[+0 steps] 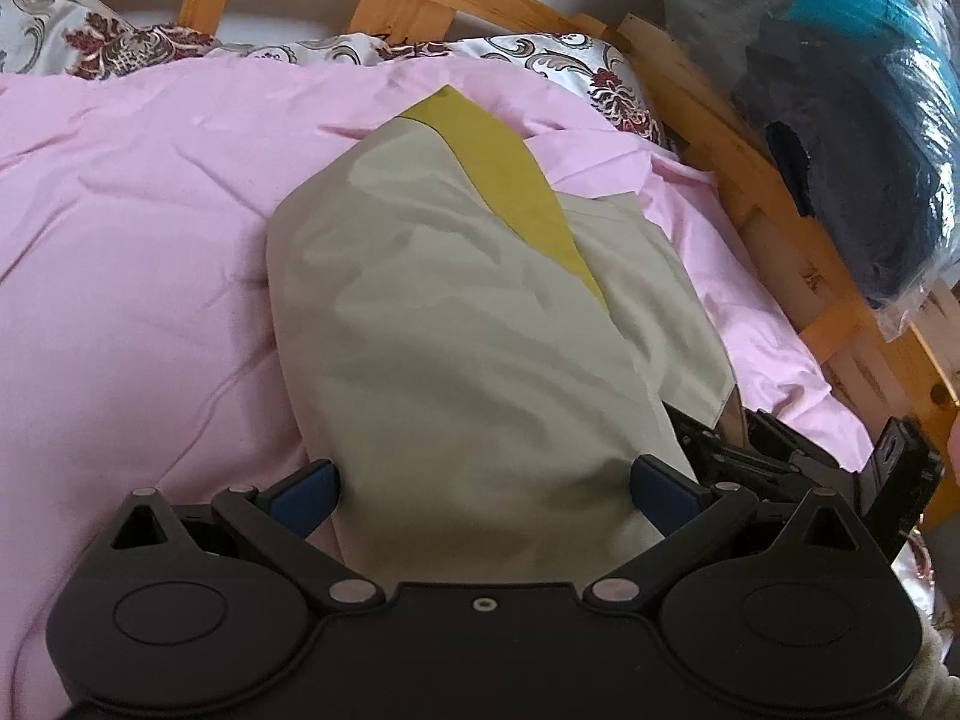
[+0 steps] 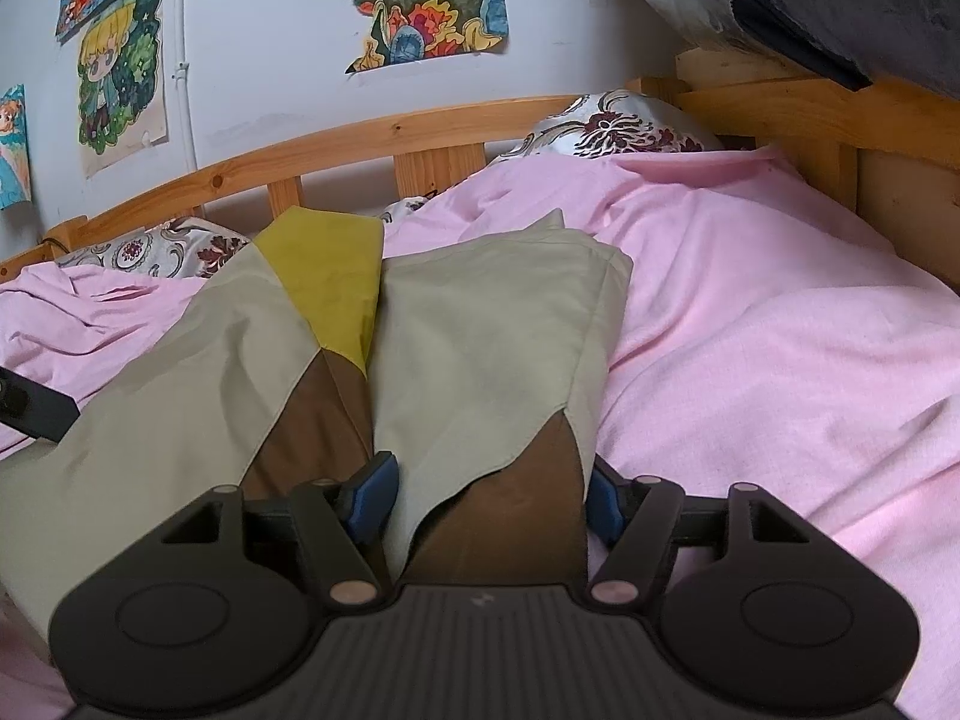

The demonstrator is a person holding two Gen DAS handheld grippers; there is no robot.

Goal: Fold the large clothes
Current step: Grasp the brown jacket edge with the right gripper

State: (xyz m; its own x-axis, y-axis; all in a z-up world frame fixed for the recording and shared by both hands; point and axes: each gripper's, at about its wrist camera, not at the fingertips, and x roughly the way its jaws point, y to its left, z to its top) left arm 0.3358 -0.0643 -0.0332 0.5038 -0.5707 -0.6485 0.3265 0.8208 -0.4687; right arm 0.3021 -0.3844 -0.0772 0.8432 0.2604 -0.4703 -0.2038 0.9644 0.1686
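A large garment of pale khaki cloth, with mustard-yellow and brown panels, is seen laid lengthwise over a pink duvet on a bed, filling the centre of both views. The near end of it is gathered at the bottom of each frame, where it passes between the blue pads of both tools. The left tool is held spread wide, with the cloth draped loosely through the gap rather than gripped. The right tool is likewise parted around a bunched brown and khaki edge; the pads lie close against the cloth, but whether it is truly pinched cannot be told.

The step in hand is judged to be the taking up of the near hem, so that the garment can be folded over toward the far end. A firm closing on both corners would be called for next, followed by an even lift, with both layers kept together.

The fabric appears thin, matte and softly creased, and is likely to slump if raised by one side only. The duvet is rumpled and yielding. A slatted pine bed frame curves across the top and right of the left view, with a patterned satin pillow below it and a plastic-wrapped bundle at the upper right.
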